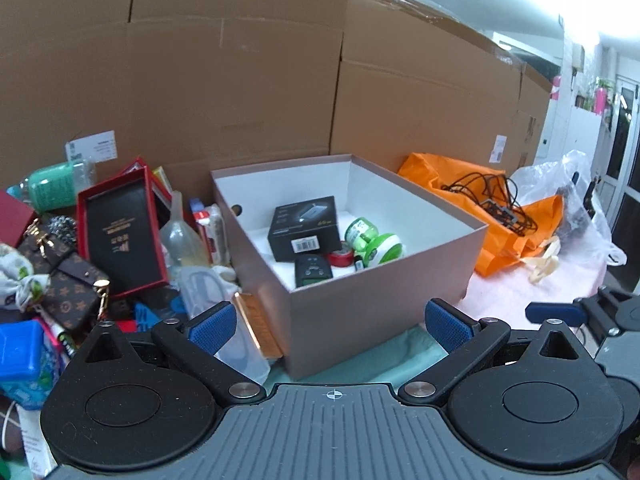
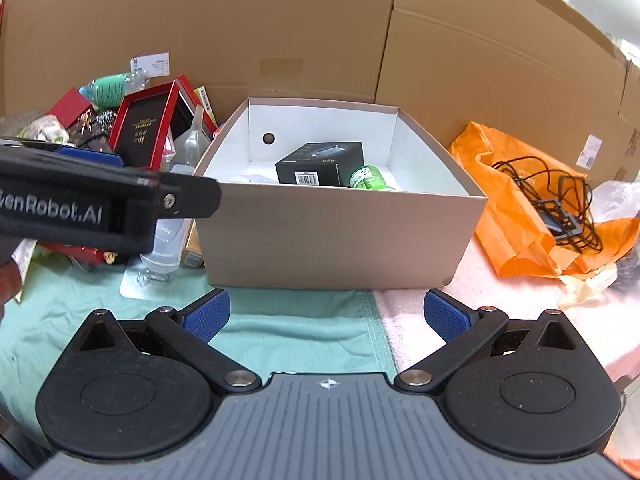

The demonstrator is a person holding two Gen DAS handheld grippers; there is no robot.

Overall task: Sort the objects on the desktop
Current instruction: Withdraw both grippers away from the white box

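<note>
Desktop objects are split into two camps right now: a few are in the open cardboard box (image 1: 384,280) in the middle of the table, and the rest sit heaped just to its left. Inside the box I can make out a black charger carton (image 1: 306,227), a green-capped bottle (image 1: 360,232), a green-and-white tub (image 1: 384,249), a red tape roll (image 1: 341,258) and a dark little gadget (image 1: 313,271). So the box looks like the collecting bin, which would explain why it's parked dead centre, within reach of both arms.

The pile (image 1: 100,248) is a jumble: a red tray with a black insert (image 1: 120,236), a patterned brown purse (image 1: 66,276), a clear squeeze bottle (image 1: 182,236), a blue container (image 1: 22,356).

Left gripper (image 1: 332,326) hangs in front of the box's near corner, fingers wide apart, nothing in them. Right gripper (image 2: 326,316) is the same, spread and empty, low over the green cloth (image 2: 300,332) facing the box wall (it looks parked to me).

My guess is the left one goes for the pile next, since it's closer. An orange bag (image 2: 516,208) with tangled black cables (image 2: 560,200) sits off to the right, well apart.
</note>
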